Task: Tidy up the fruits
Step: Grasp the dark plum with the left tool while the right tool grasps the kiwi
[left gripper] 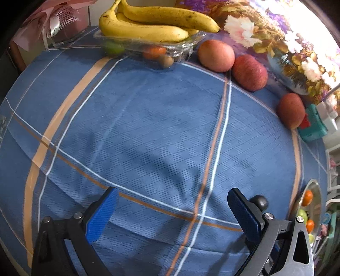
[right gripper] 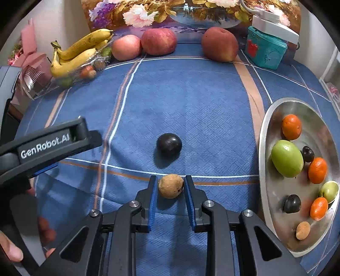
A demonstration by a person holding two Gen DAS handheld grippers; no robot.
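Note:
In the right wrist view my right gripper (right gripper: 171, 187) is shut on a small brown round fruit (right gripper: 170, 186) that rests on the blue cloth, both blue pads against its sides. A dark plum (right gripper: 169, 144) lies just beyond it. To the right a steel plate (right gripper: 267, 203) holds several small fruits: oranges, green ones, dark plums and a brown one. My left gripper (left gripper: 172, 212) hangs open over bare cloth with nothing between its fingers; its black body (right gripper: 48, 144) shows at the left of the right wrist view.
Along the back edge lie a bunch of bananas (left gripper: 148, 23) on a clear tray (left gripper: 182, 45) of small fruit, three red apples (right gripper: 159, 41), and a teal box (right gripper: 265, 49). A flower picture (right gripper: 180, 10) stands behind. A pink wrapped bundle (right gripper: 31, 55) sits at back left.

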